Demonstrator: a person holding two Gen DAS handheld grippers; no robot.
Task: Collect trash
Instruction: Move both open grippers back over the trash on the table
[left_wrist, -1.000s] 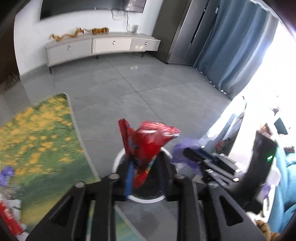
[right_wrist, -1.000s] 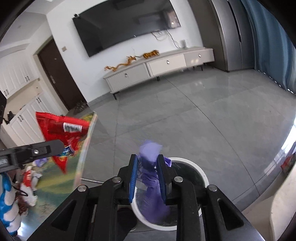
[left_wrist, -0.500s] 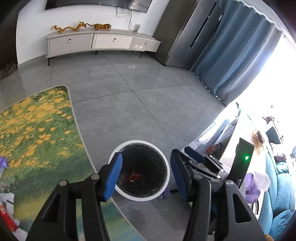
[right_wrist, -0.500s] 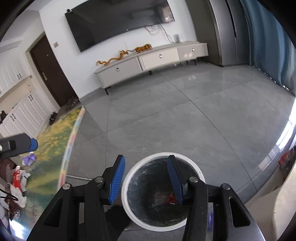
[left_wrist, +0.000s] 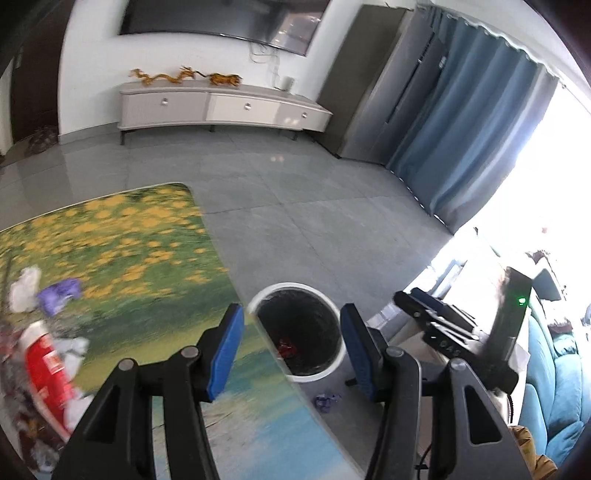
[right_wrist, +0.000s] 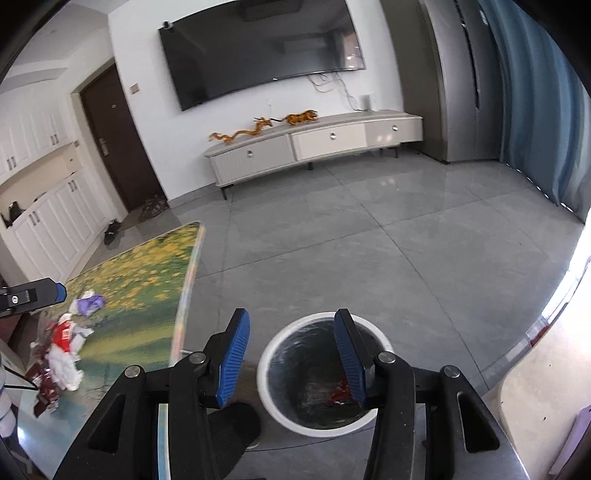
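A white round bin (left_wrist: 295, 286) with a dark liner stands on the grey floor beside the flower-print table (left_wrist: 147, 240). A red wrapper (left_wrist: 286, 345) lies at its bottom, and a purple wrapper (left_wrist: 327, 400) lies on the floor just beside it. My left gripper (left_wrist: 291, 350) hangs open and empty above the table's edge and the bin. My right gripper (right_wrist: 291, 358) is open and empty over the bin (right_wrist: 321, 315), where the red wrapper (right_wrist: 338, 395) shows inside. On the table lie a purple wrapper (left_wrist: 59, 293), a red packet (left_wrist: 46, 365) and white tissues (left_wrist: 24, 291).
A low white cabinet (right_wrist: 314, 147) and a wall television (right_wrist: 258, 59) stand across the grey floor. Blue curtains (left_wrist: 461, 147) hang at the right, with a teal sofa (left_wrist: 554, 387) near them. A dark-socked foot (right_wrist: 232, 428) rests by the bin.
Both grippers opened and let go: the red packet fell into the bin, and the purple wrapper left the right gripper. Both hands rose, and the left swung back over the table.
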